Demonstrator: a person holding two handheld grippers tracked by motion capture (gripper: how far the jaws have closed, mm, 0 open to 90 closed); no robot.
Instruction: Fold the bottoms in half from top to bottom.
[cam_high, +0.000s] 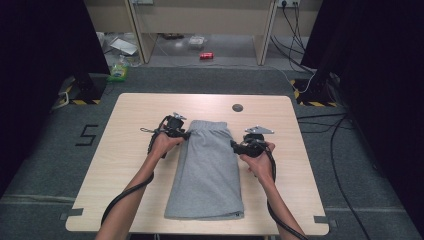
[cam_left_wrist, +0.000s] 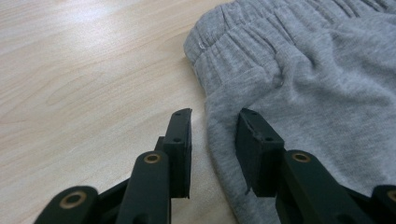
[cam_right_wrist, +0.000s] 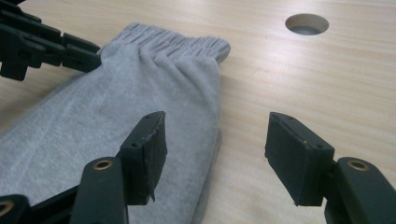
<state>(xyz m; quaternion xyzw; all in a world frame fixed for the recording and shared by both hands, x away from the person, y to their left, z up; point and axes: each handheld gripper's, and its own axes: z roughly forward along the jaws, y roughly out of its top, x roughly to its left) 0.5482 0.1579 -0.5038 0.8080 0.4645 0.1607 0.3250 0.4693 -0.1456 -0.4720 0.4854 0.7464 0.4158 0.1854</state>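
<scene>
A folded grey garment (cam_high: 207, 170) with an elastic waistband (cam_left_wrist: 243, 37) lies lengthwise on the middle of the wooden table (cam_high: 135, 115), waistband at the far end. My left gripper (cam_high: 186, 135) sits at its left edge just below the waistband. In the left gripper view this gripper (cam_left_wrist: 215, 140) is open, its jaws straddling the cloth's edge without pressing it. My right gripper (cam_high: 234, 146) is at the garment's right edge. It stands open (cam_right_wrist: 217, 149), one jaw over the cloth and one over bare wood. The left gripper (cam_right_wrist: 88, 58) also shows across the cloth.
A round cable hole (cam_high: 237, 107) is in the table beyond the waistband. Bare wood runs on both sides of the garment. On the floor behind the table are a green bottle (cam_high: 119, 70), a red can (cam_high: 206, 55) and cables at the right.
</scene>
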